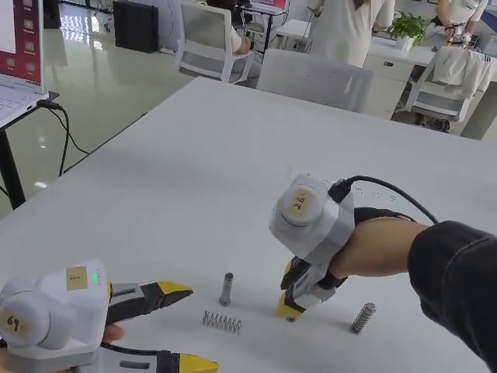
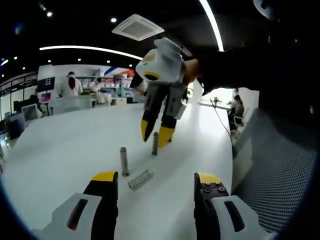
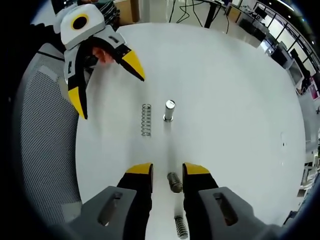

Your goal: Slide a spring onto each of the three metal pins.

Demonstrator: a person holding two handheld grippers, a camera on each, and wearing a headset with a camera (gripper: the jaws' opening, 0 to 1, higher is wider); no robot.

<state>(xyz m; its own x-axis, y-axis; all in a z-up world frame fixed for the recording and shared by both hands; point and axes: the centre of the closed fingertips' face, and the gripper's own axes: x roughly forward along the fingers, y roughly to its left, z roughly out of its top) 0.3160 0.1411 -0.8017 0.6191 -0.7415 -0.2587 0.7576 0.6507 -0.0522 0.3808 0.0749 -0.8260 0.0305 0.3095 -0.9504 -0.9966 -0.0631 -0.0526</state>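
A bare metal pin stands upright on the white table, and a loose spring lies flat just in front of it. My left gripper is open at the near left, its yellow tips facing the pin and the loose spring. My right gripper points down at the table beside the pin. Its jaws stand narrowly open around an upright spring-covered pin. A second spring-covered pin stands to the right of it.
A black cable runs from my right gripper across the table. Grey chairs line the table's far edge, and people stand beyond them. A laptop sits on a stand at the far left.
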